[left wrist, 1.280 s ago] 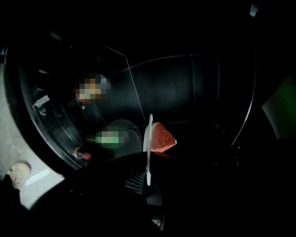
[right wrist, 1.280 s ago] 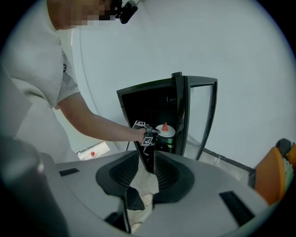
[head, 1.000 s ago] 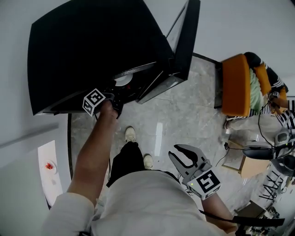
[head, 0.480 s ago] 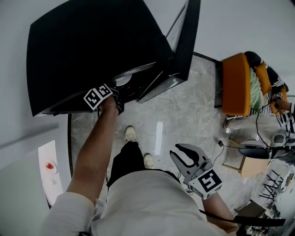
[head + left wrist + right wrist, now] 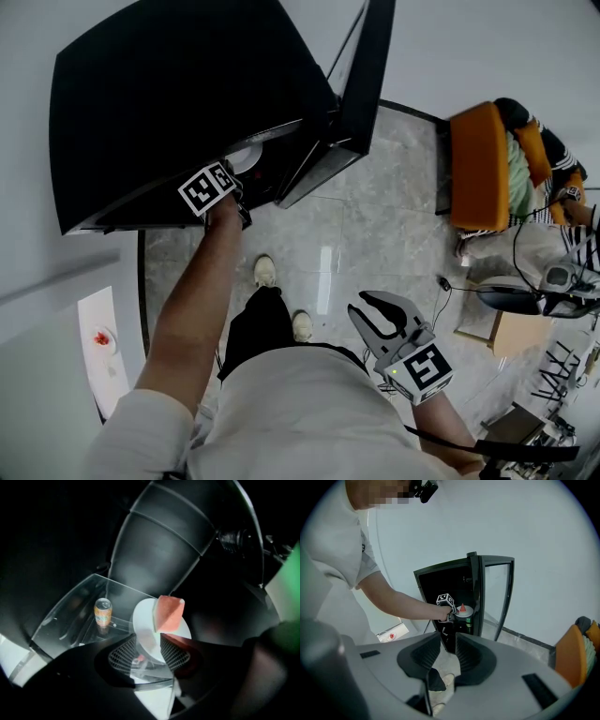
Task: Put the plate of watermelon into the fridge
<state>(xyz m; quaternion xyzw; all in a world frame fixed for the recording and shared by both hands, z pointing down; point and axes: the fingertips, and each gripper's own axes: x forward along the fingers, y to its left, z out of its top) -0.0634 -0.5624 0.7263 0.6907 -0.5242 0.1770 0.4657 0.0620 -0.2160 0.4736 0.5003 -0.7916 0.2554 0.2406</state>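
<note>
A white plate [image 5: 145, 630] with a red watermelon wedge [image 5: 168, 613] rests on a glass shelf [image 5: 70, 616] inside the dark fridge [image 5: 169, 103]. My left gripper [image 5: 149, 651] reaches into the fridge, and its jaws are opening. The plate's near rim lies between the mesh pads [image 5: 123, 654], which stand a little off it. From the head view I see that gripper [image 5: 230, 183] at the fridge's mouth beside the plate [image 5: 246, 157]. My right gripper [image 5: 367, 307] hangs open and empty at waist height, facing the fridge [image 5: 440, 583] from a distance.
An orange can [image 5: 102, 612] stands on the same shelf, left of the plate. The fridge door [image 5: 361, 84] is swung open to the right. An orange chair [image 5: 480, 169] with a seated person is at the right. A low white surface [image 5: 94, 361] at the left holds a small dish.
My left gripper, with its marker cube, has shifted a little right and further into the fridge. My right gripper has stayed where it was.
</note>
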